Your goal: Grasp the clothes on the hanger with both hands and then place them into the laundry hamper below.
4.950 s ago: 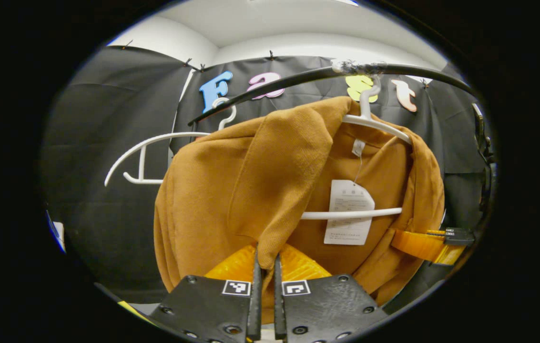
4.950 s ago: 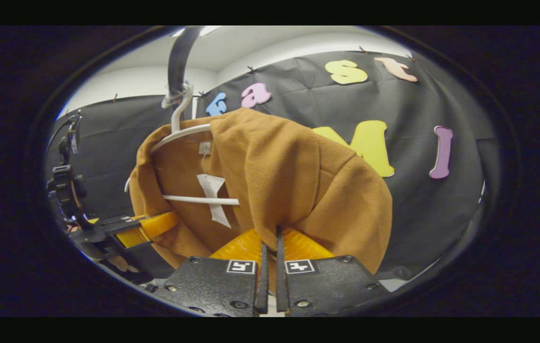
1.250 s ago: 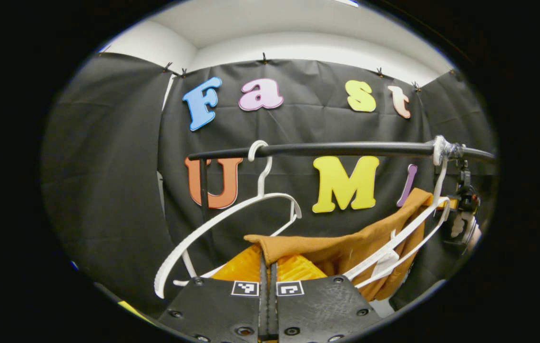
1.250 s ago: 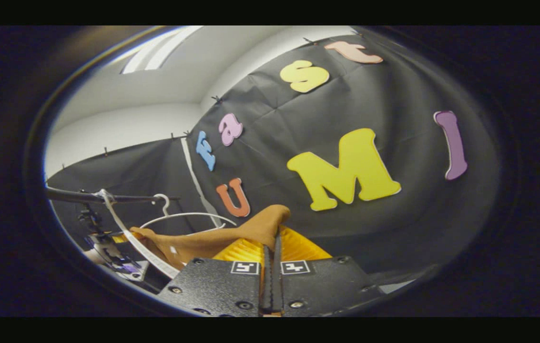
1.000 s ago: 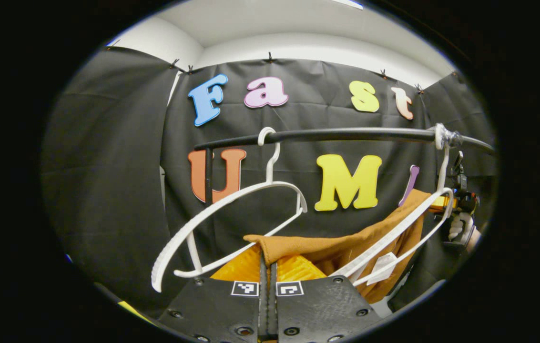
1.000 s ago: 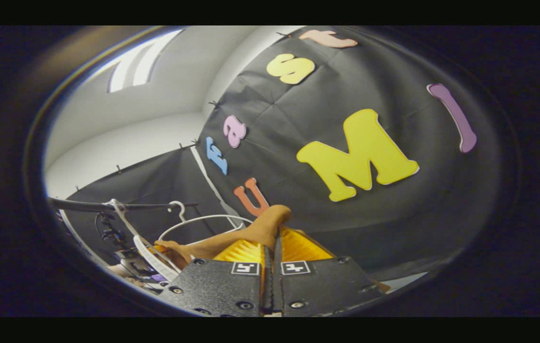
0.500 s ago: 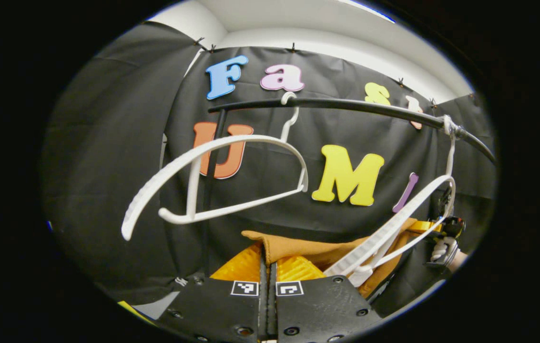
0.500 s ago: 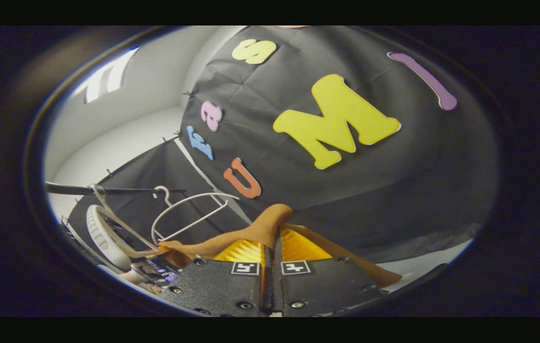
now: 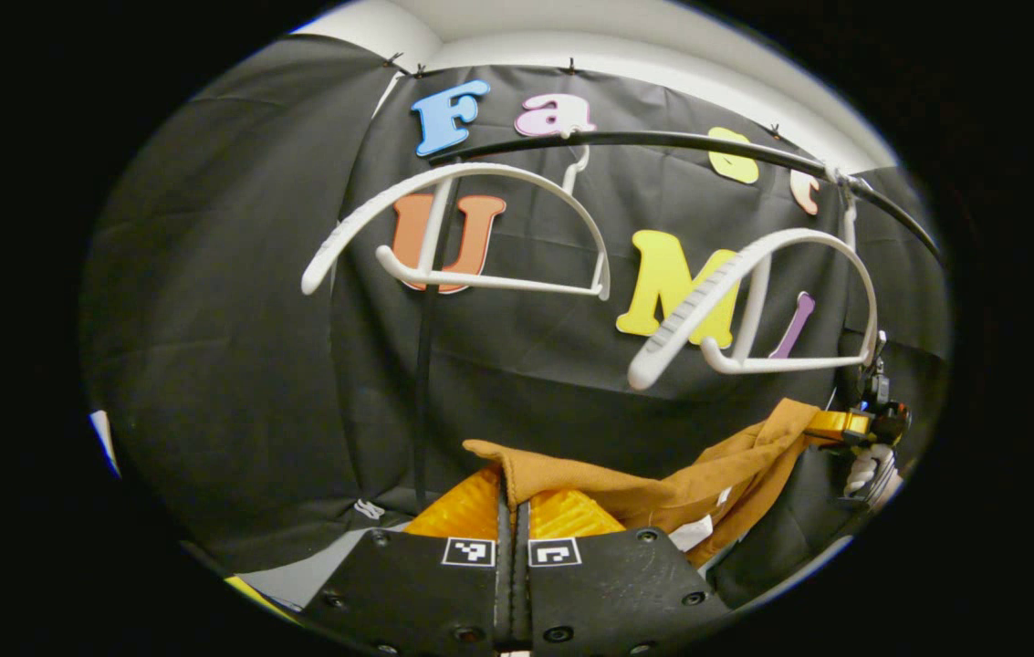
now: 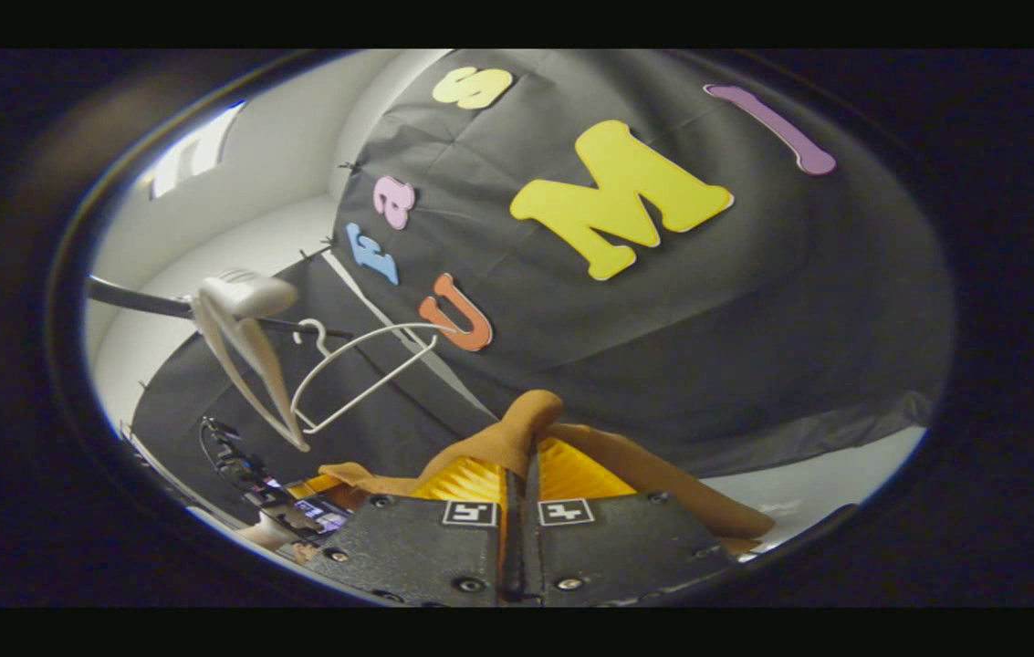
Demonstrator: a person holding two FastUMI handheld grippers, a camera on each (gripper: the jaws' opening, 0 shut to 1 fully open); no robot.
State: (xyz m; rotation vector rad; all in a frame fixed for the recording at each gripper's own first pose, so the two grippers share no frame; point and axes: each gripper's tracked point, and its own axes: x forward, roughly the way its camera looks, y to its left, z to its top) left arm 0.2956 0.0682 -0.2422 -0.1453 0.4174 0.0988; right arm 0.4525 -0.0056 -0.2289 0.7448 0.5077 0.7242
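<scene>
Left gripper view: the left gripper (image 9: 513, 497) is seen clamped on a fold of the brown garment (image 9: 663, 488), both fingers pressed together on the cloth. The garment is stretched from there to the right gripper (image 9: 836, 424), seen farther off at the right edge with a gloved hand (image 9: 863, 467) behind it. Two white hangers (image 9: 466, 228) are hung bare from the black rail (image 9: 663, 140) above — the garment is held below them, apart from both.

Right gripper view: the right gripper (image 10: 521, 479) is likewise shut on a bunched edge of the garment (image 10: 526, 424), which is draped over both sides of the fingers and trails off towards the lower left. The hangers (image 10: 334, 374) and the rail (image 10: 129, 297) are seen at the left, above the cloth.
</scene>
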